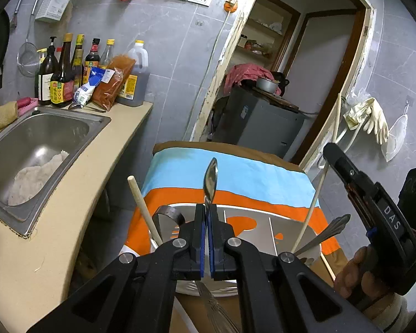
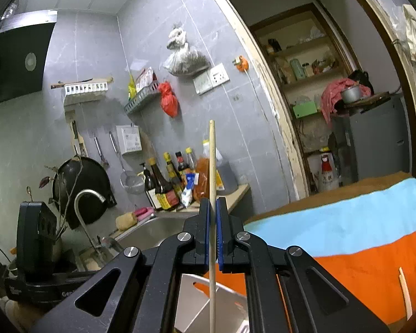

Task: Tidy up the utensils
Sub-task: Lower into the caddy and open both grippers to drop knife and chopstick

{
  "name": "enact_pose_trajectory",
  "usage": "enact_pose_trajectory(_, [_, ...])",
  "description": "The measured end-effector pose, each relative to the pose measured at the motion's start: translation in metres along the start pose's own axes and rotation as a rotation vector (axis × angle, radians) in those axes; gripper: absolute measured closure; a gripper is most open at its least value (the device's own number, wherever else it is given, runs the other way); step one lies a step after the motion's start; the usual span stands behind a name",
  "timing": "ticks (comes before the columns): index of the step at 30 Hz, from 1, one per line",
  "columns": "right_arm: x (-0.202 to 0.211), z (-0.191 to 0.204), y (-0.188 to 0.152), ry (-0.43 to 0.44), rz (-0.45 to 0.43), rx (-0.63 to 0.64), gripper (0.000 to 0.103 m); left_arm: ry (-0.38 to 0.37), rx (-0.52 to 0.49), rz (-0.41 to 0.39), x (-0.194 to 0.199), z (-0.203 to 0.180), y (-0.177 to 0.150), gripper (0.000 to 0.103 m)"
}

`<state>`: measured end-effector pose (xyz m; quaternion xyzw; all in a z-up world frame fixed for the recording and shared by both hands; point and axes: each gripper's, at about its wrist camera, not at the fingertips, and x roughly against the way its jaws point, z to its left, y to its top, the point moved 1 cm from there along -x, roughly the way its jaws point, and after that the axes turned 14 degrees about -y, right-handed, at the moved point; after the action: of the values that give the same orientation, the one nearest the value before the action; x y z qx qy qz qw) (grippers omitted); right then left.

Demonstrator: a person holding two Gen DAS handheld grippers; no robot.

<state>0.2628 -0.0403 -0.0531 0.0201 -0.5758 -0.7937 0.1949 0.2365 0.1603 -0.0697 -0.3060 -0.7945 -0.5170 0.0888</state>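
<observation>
Above tablecloth [image 1: 235,172] | left gripper [image 1: 207,216] clamps spoon [image 1: 211,179] | right gripper [image 1: 385,216] label "DAS"

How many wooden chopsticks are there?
3: a pale wooden chopstick in the right gripper, a second chopstick beside the left gripper, a third chopstick on the orange cloth. Others may be hidden.

Dim indoor light, fisheye-warped edges, dark vignette corners
</observation>
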Motion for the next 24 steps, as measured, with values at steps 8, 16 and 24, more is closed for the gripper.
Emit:
enact_pose_trajectory(8, [-0.004,0.001,-0.003,-0.026,-0.016,0.016,0.098,-0.018,-0.008,0.017,0.002,-0.002,0.000,0.100])
enact_pose_trajectory(16, [-0.003,-0.001,-0.008,-0.021,0.028,0.022,0.096,-0.034,0.011,-0.005,0.011,-0.004,0.005,0.086])
enact_pose_trajectory(24, [0.008,-0.008,-0.005,-0.030,0.033,-0.008,0.080,-0.024,0.035,-0.058,0.024,-0.004,0.012,0.079])
